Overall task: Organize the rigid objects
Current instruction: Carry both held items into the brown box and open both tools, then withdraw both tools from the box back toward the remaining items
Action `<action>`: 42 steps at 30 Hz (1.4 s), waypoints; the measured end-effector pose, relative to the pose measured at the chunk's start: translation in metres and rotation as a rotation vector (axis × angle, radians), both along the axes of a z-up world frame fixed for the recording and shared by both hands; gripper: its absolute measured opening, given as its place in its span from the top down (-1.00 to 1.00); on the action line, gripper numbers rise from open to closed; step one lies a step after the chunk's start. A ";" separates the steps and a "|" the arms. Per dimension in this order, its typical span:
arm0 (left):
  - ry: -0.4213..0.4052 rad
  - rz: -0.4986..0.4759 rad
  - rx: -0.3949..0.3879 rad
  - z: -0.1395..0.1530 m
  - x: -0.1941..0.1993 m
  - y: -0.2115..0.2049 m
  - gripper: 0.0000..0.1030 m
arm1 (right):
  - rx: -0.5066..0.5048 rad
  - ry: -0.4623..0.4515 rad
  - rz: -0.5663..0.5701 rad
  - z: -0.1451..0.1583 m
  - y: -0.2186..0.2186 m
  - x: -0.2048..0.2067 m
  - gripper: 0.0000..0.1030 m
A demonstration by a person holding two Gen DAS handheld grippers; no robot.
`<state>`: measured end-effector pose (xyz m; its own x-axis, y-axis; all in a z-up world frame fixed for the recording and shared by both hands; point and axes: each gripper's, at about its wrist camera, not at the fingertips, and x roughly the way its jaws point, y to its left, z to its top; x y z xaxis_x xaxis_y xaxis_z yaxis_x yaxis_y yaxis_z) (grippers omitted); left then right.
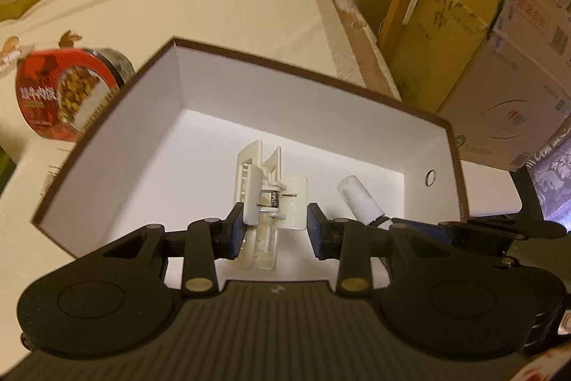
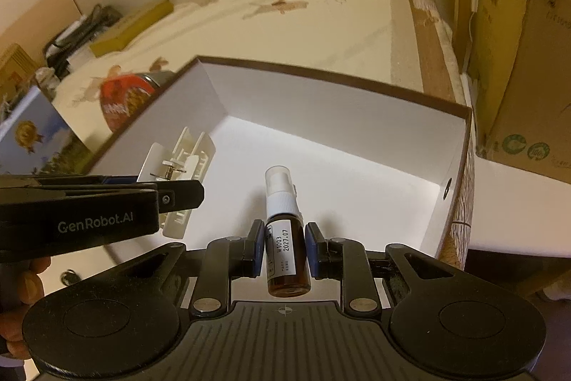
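The right hand-held gripper (image 2: 282, 250) clamps a brown spray bottle (image 2: 287, 252) over the open box (image 2: 339, 77) — the left hand-held gripper (image 1: 276, 225) grips a white clip (image 1: 262, 191), both seemingly for boxing.

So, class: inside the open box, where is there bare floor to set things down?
Nearly all of the box floor is bare, widest toward the far wall and both far corners. It is crowded only at the near edge, where the clip and spray bottle hang in the grippers.

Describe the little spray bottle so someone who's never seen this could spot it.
Find the open white box with a brown rim. Over its floor, the right gripper clamps a spray bottle: brown glass, white pump top, white label, unlike the cream plastic clip beside it.
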<state>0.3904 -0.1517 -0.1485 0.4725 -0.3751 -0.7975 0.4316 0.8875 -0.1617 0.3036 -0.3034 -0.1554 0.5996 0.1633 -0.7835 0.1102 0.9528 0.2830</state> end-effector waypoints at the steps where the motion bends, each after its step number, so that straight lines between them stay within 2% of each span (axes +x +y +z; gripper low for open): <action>1: 0.006 0.003 0.001 -0.004 0.002 -0.001 0.39 | -0.003 0.003 0.002 -0.002 0.000 0.002 0.60; 5: 0.041 0.015 -0.005 -0.015 0.007 -0.004 0.41 | -0.033 0.007 0.026 -0.010 0.003 0.007 0.60; 7: 0.046 0.030 -0.004 -0.018 0.009 -0.003 0.36 | -0.023 0.010 0.026 -0.013 0.003 0.008 0.60; 9: 0.048 0.032 0.006 -0.019 0.010 -0.002 0.23 | -0.018 0.026 0.019 -0.016 0.002 0.010 0.59; 11: 0.041 0.032 0.022 -0.019 0.008 0.000 0.22 | -0.015 0.033 0.019 -0.017 0.001 0.009 0.51; 13: 0.037 0.037 0.021 -0.016 0.005 0.005 0.22 | -0.011 0.027 0.013 -0.015 0.000 0.005 0.26; 16: 0.032 0.049 0.014 -0.011 -0.001 0.016 0.21 | -0.009 -0.002 0.012 -0.007 0.001 -0.005 0.02; 19: 0.013 0.048 0.032 -0.002 -0.012 0.024 0.21 | 0.011 -0.021 0.000 0.003 0.002 -0.017 -0.05; 26: -0.027 0.067 0.047 0.025 -0.046 0.050 0.21 | 0.028 -0.058 -0.021 0.034 0.007 -0.046 -0.08; 42: -0.031 0.262 0.053 0.074 -0.137 0.125 0.16 | 0.059 -0.071 0.037 0.076 0.034 -0.111 -0.09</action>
<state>0.2539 -0.0265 -0.0745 0.5721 -0.1947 -0.7967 0.1901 0.9764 -0.1021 0.1930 -0.2691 -0.0796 0.6459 0.2313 -0.7275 0.0529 0.9371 0.3449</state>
